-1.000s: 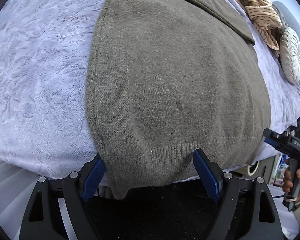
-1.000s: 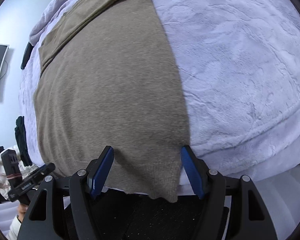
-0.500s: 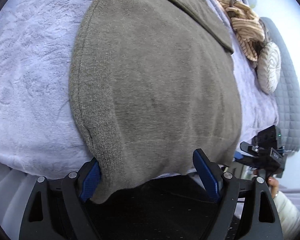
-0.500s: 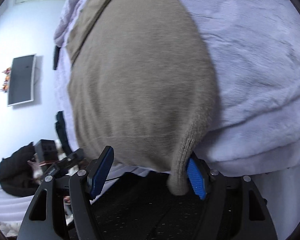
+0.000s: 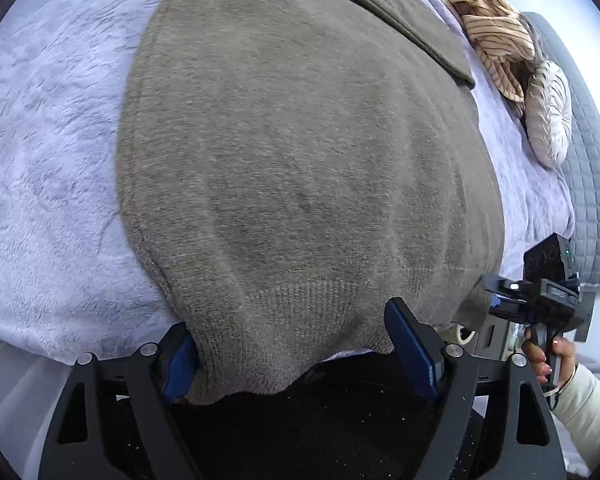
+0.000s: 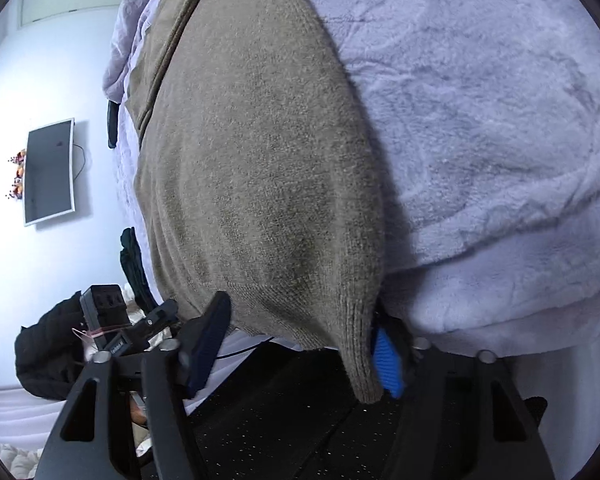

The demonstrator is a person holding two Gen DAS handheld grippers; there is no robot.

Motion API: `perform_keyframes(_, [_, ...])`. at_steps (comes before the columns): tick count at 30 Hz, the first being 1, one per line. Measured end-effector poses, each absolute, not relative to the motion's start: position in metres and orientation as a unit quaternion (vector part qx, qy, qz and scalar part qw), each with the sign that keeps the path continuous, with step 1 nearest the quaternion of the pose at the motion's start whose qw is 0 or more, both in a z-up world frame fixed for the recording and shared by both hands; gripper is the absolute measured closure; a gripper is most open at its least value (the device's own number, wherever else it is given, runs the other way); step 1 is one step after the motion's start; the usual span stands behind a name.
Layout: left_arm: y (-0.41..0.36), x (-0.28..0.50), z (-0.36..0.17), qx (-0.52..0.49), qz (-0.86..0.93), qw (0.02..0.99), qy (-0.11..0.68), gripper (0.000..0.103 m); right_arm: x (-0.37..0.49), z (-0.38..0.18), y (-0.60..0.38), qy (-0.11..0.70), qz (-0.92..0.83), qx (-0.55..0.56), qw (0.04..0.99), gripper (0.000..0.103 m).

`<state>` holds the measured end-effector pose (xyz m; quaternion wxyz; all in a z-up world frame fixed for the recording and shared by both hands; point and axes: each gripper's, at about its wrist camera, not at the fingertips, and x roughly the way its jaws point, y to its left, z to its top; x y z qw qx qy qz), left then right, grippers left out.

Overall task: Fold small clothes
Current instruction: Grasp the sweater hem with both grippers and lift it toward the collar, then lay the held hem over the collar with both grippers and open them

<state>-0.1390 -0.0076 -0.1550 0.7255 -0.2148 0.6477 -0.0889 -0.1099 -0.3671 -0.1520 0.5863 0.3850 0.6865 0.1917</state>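
Observation:
An olive-grey knitted sweater [image 5: 300,168] lies flat on a lilac fleece blanket [image 5: 48,168] covering a bed, its ribbed hem hanging over the near edge. My left gripper [image 5: 296,356] straddles the hem's left part; its jaws are closing with the cloth between them, and only the left pad [image 5: 180,364] touches it. My right gripper [image 6: 296,352] straddles the hem's right corner [image 6: 360,352], which droops against the right pad [image 6: 386,360]. Its jaws are closing too, and the left pad [image 6: 208,340] stands apart from the corner. Each gripper shows in the other's view: right gripper [image 5: 540,296], left gripper [image 6: 116,328].
A striped beige garment [image 5: 492,28] and a round pleated cushion [image 5: 548,116] lie at the far right by a grey quilted headboard [image 5: 592,200]. A wall screen [image 6: 48,172], dark clothes [image 6: 132,264] and a black bag [image 6: 44,352] are beyond the bed's left side.
Both pairs of jaws have narrowed, the right one much more. The right gripper tipped and sank to the bed's edge, so the hem corner now hangs against its right pad. The left barely moved.

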Motion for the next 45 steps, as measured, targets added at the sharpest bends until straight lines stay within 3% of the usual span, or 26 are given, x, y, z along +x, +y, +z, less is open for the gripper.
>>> perform_keyframes(1, [-0.008,-0.138,-0.154,-0.218,-0.091,0.724,0.648,0.041,-0.110,-0.152,-0.365,0.690,0.189,0.381,0.585,0.076])
perform_keyframes(2, [-0.008,-0.137,-0.155,-0.225,-0.095,0.719,0.650,0.052,-0.108,-0.152,-0.362,0.694,0.188,0.375,0.585,0.082])
perform_keyframes(3, [-0.007,-0.136,-0.157,-0.231,-0.096,0.714,0.654,0.073,-0.108,-0.151,-0.359,0.694,0.190,0.371,0.587,0.085])
perform_keyframes(4, [-0.007,-0.134,-0.159,-0.232,-0.096,0.710,0.658,0.080,-0.108,-0.148,-0.358,0.693,0.192,0.369,0.589,0.087])
perform_keyframes(7, [-0.001,-0.135,-0.159,-0.246,-0.098,0.707,0.656,0.085,-0.106,-0.141,-0.359,0.688,0.199,0.376,0.587,0.089])
perform_keyframes(18, [0.017,-0.107,-0.110,-0.334,-0.118,0.729,0.586,0.086,-0.067,-0.102,-0.344,0.632,0.261,0.456,0.570,0.089])
perform_keyframes(29, [0.041,-0.010,-0.052,-0.355,-0.115,0.782,0.499,0.086,0.029,-0.047,-0.345,0.544,0.309,0.509,0.591,0.093])
perform_keyframes(45, [0.074,0.142,-0.040,-0.342,-0.064,0.820,0.453,0.086,0.211,-0.030,-0.329,0.514,0.341,0.488,0.618,0.093])
